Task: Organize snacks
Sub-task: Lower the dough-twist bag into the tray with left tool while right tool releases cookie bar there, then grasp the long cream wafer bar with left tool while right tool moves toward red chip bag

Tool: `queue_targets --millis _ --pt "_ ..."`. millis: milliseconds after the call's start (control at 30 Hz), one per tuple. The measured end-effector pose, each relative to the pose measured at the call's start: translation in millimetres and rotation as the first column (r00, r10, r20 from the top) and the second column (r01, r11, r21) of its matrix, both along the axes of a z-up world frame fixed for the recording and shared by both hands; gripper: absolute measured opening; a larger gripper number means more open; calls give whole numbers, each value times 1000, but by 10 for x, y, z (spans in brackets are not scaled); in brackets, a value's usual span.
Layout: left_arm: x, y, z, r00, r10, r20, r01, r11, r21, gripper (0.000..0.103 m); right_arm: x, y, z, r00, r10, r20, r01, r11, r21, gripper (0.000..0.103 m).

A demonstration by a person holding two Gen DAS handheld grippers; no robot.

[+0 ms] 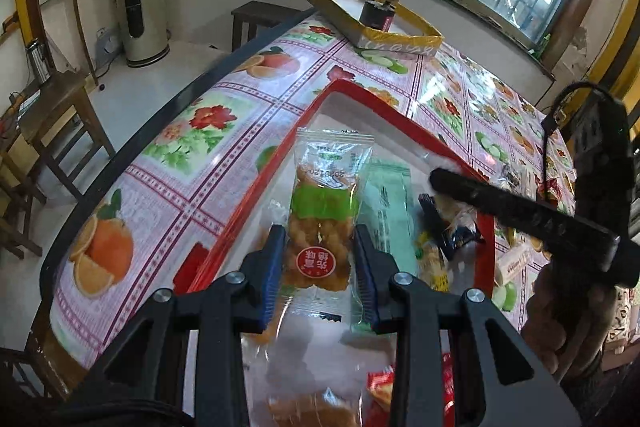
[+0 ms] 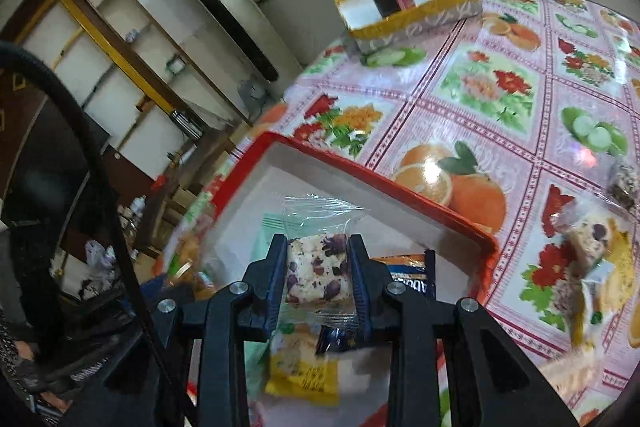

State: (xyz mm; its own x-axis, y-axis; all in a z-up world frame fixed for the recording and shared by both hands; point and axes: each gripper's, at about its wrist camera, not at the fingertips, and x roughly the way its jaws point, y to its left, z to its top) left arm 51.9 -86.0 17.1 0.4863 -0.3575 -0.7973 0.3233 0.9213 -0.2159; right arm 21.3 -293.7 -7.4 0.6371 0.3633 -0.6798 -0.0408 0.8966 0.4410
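Two containers on flowered tablecloth (image 1: pixel 188 163). Near red tray (image 1: pixel 400 117) held several packets. Left gripper (image 1: pixel 320 267) pinched twist-snack packet (image 1: pixel 322 223) above tray. Right gripper (image 2: pixel 319 275) clamped fruit nougat packet (image 2: pixel 318 269) over same tray (image 2: pixel 360 163). Far yellow box (image 1: pixel 396 37) held dark carton (image 1: pixel 374 13).

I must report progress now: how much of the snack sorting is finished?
Done: several packets lie in the red tray. In hand: the left claw holds a fried-twist packet, the right claw a nougat bar. Left: loose snacks on the tablecloth.
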Motion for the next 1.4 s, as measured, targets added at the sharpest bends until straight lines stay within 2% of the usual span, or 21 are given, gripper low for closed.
queue_targets --millis 167,233,267,333,367,400,433,533,733,867,967,1033,1100,1133,1167,1200,1267,1300,1367,1400 --pt "48 -5 -70 1000 -4 -13 4 1000 8 36 55 -8 -72 1000 -10 -14 10 1000 17 30" --pt "39 -14 -50 1000 -13 -5 13 1000 9 36 64 12 -76 1000 -14 -20 14 1000 11 34" --pt "32 -18 -32 1000 -13 1 13 1000 7 39 73 15 -85 999 -22 -25 22 1000 10 34" --pt "14 -16 1 1000 -7 -4 7 1000 1 46 60 -6 -74 999 -33 -37 34 999 26 41" --pt "-25 -6 48 1000 -6 9 6 1000 -13 52 28 -34 -42 999 -39 -33 40 998 43 43" --pt "-66 -9 87 1000 -3 27 3 1000 -16 59 -30 -71 16 999 -46 -16 47 997 55 49" --pt "-95 -20 114 999 0 41 0 1000 -11 62 -99 -112 79 998 -59 6 58 997 58 57" --pt "-252 -117 210 996 -14 93 14 1000 5 65 -356 -276 264 992 -108 64 103 992 75 68" --pt "-649 -523 395 978 -130 161 134 991 -15 71 -1003 -845 423 976 -177 126 165 981 100 73" --pt "-820 -912 383 968 -214 133 216 976 -7 71 -1255 -1414 382 953 -268 140 258 963 80 78" --pt "-917 -1269 314 949 -286 133 284 958 34 72 -1366 -1853 194 939 -321 121 308 945 112 79" --pt "-927 -1564 204 928 -351 121 346 936 64 75 -1390 -2042 52 922 -363 133 349 929 122 79" --pt "-868 -1944 -3 912 -407 48 397 908 136 75 -1353 -2191 -73 893 -447 57 438 890 125 78" --pt "-861 -2048 -56 904 -425 40 415 897 151 75 -1359 -2247 -119 890 -455 40 443 881 165 78" --pt "-847 -2190 -131 891 -453 30 441 880 179 75 -1356 -2287 -152 895 -445 20 432 878 203 78" --pt "-827 -2369 -229 880 -475 16 458 856 239 75 -1357 -2301 -159 899 -439 8 427 879 213 78" --pt "-819 -2546 -319 864 -504 16 477 827 299 75 -1395 -2309 -134 893 -450 11 438 875 206 78" --pt "-795 -2656 -383 851 -525 8 492 803 337 75 -1402 -2310 -119 890 -456 12 446 874 193 78" --pt "-740 -2764 -476 852 -524 -24 488 775 401 75 -1412 -2309 -111 878 -478 6 470 865 177 78" --pt "-713 -2791 -510 852 -522 -38 493 774 397 72 -1417 -2300 -122 878 -478 2 470 864 179 78"
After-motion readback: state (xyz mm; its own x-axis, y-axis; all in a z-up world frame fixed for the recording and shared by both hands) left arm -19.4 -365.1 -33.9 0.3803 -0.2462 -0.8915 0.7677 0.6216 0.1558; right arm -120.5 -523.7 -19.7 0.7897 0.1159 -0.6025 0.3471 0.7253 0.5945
